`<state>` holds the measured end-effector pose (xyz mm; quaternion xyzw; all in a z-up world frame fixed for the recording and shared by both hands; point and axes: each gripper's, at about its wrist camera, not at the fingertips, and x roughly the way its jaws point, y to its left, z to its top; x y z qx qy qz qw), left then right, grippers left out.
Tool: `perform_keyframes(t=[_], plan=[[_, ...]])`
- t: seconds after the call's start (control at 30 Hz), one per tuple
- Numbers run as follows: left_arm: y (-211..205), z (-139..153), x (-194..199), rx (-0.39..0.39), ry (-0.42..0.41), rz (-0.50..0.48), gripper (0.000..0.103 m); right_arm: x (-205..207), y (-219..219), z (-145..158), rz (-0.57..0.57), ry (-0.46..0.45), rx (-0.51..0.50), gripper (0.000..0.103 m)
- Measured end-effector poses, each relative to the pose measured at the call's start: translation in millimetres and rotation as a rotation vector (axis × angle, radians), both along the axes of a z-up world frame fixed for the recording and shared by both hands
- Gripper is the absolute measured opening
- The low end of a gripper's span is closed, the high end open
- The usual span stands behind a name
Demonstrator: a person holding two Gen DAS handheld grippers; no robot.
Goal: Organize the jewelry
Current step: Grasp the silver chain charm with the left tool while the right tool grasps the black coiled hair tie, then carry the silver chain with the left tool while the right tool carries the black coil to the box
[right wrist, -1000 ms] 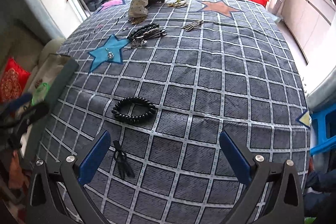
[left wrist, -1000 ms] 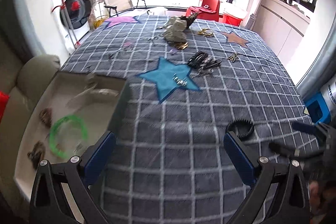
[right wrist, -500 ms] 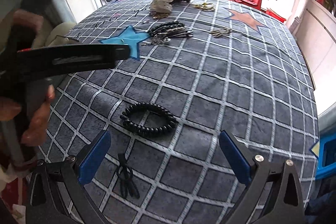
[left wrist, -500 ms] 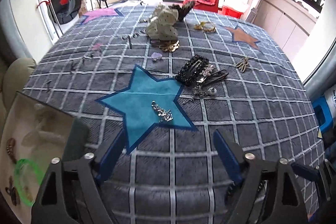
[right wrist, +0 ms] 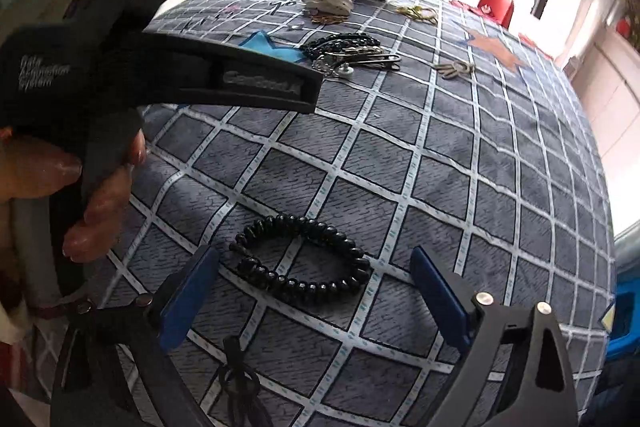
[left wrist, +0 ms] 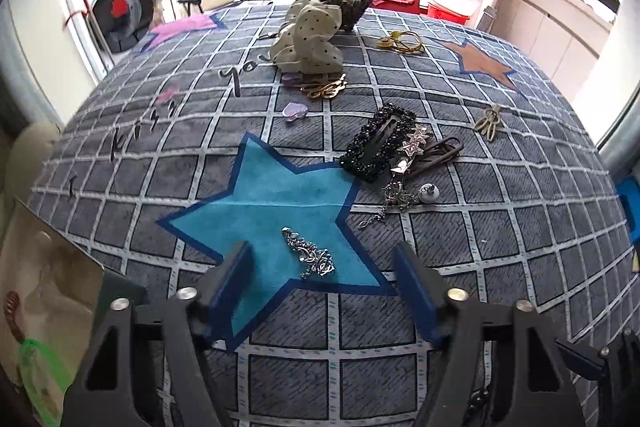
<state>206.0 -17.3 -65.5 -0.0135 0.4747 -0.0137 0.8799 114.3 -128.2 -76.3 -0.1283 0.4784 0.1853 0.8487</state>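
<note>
My left gripper (left wrist: 322,259) is open, its blue fingers on either side of a small silver chain piece (left wrist: 310,255) lying on the blue star patch (left wrist: 264,199). My right gripper (right wrist: 314,267) is open around a black beaded bracelet (right wrist: 302,265) on the grid cloth. A black hair tie (right wrist: 238,383) lies just below it. The left gripper's body (right wrist: 168,75) and the hand holding it fill the left of the right wrist view. A storage box (left wrist: 44,299) with a green bangle (left wrist: 38,375) sits at lower left.
Further back lie a black beaded clip (left wrist: 378,143) with star clips and a brown clip, a purple heart (left wrist: 295,111), a gold piece (left wrist: 324,89), a polka-dot bow (left wrist: 310,41), gold rings (left wrist: 402,43) and a beige clip (left wrist: 490,121).
My left gripper moved forward from the box to the blue star, now bracketing the silver piece. My right gripper advanced until the black bracelet lies between its fingers.
</note>
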Motion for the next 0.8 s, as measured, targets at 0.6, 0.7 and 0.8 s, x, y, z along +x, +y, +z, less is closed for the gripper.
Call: perform_keyframes(t=[0.6, 0.7, 0.8], plan=[[7.3, 12.5, -29.3, -0.062, -0.003, -0.031, 0.014, -10.1, -6.9, 11.4, -0.047, 0.005, 0.038, 0.011], [7.7, 18.1, -42.1, -0.057, -0.020, -0.050, 0.014, -12.9, -15.2, 15.5, -0.074, 0.003, 0.058, 0.010], [10.0, 23.0, -56.8, -0.059, -0.027, -0.056, 0.014, -14.7, -21.8, 19.1, -0.094, 0.008, 0.078, 0.010]])
